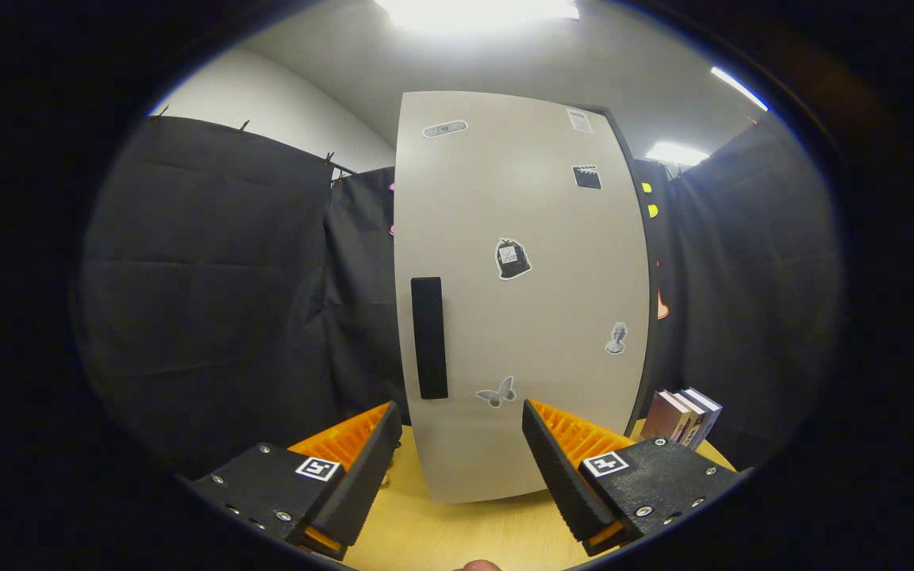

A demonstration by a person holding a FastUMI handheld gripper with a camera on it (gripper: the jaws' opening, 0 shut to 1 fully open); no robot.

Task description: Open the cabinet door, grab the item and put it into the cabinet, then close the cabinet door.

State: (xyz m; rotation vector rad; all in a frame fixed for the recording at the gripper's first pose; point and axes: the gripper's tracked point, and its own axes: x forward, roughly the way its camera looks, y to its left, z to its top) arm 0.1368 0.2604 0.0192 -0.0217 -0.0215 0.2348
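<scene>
My claw (461, 412) is spread wide and holds nothing, its two fingers at the bottom of the frame over a yellow wooden table (457, 531). Filling the centre stands a tall pale cabinet (520, 301), its door closed and dotted with small stickers. A dark vertical handle (429, 337) sits near the door's left edge, above my left finger. At lower right, beside the cabinet, a few books (683, 416) stand upright.

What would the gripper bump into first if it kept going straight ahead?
Most likely the closed cabinet door, down low near its butterfly sticker. The gripper is open with nothing between its fingers. How far off the door stands is hard to judge.
</scene>
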